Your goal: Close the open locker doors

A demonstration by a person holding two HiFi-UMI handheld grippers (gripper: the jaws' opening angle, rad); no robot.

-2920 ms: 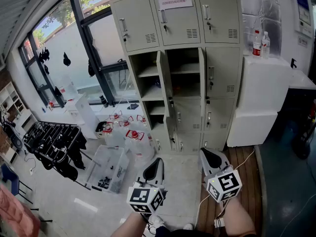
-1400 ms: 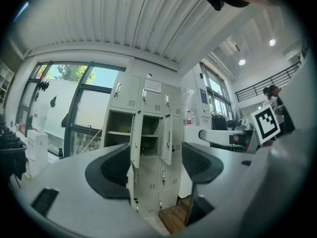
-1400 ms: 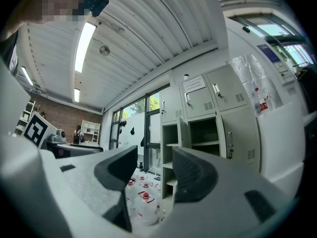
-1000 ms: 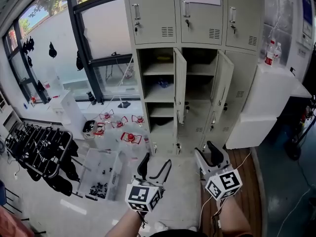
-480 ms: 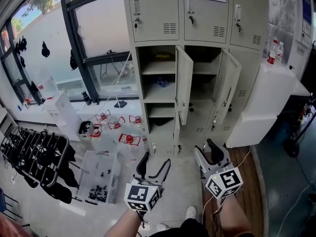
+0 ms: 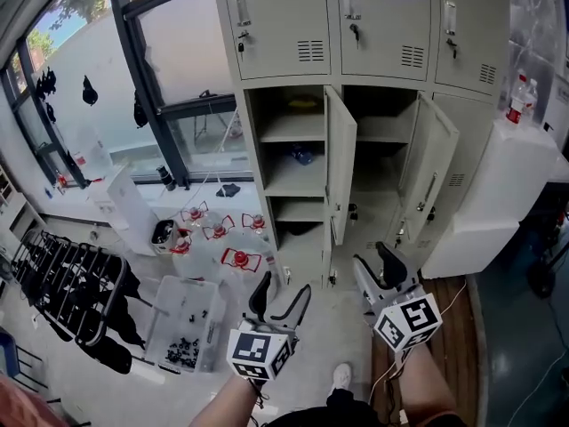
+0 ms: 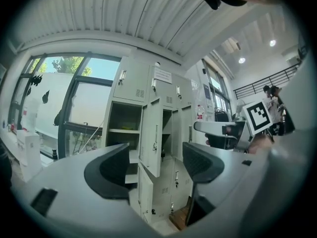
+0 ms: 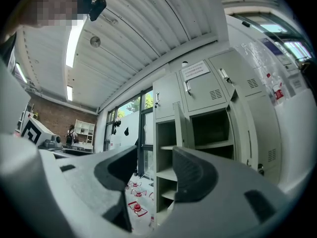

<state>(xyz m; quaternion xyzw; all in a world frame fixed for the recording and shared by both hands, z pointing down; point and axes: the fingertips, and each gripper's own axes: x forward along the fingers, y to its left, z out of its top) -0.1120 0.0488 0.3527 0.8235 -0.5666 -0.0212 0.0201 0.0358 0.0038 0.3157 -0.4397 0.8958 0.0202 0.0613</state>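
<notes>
The grey locker bank (image 6: pixel 356 34) stands ahead. Its left column (image 6: pixel 293 158) is open, its door (image 6: pixel 341 163) swung out edge-on. The middle column's door (image 6: pixel 434 174) hangs open to the right. My left gripper (image 6: pixel 283 299) is open and empty, low over the floor, well short of the lockers. My right gripper (image 6: pixel 378 269) is open and empty beside it. The left gripper view shows its jaws (image 7: pixel 156 170) apart, the open door (image 7: pixel 152 138) between them. In the right gripper view the jaws (image 8: pixel 153 175) frame the open shelves (image 8: pixel 168 172).
Several red-capped water jugs (image 6: pixel 236 258) sit on the floor left of the lockers. A clear plastic bin (image 6: pixel 187 323) and a black rack (image 6: pixel 67 278) lie further left. A white cabinet (image 6: pixel 507 185) with bottles (image 6: pixel 517 96) stands at the right.
The lockers have come nearer and shifted right in view. Both grippers have stayed low in front and empty, and the two doors stand open as before.
</notes>
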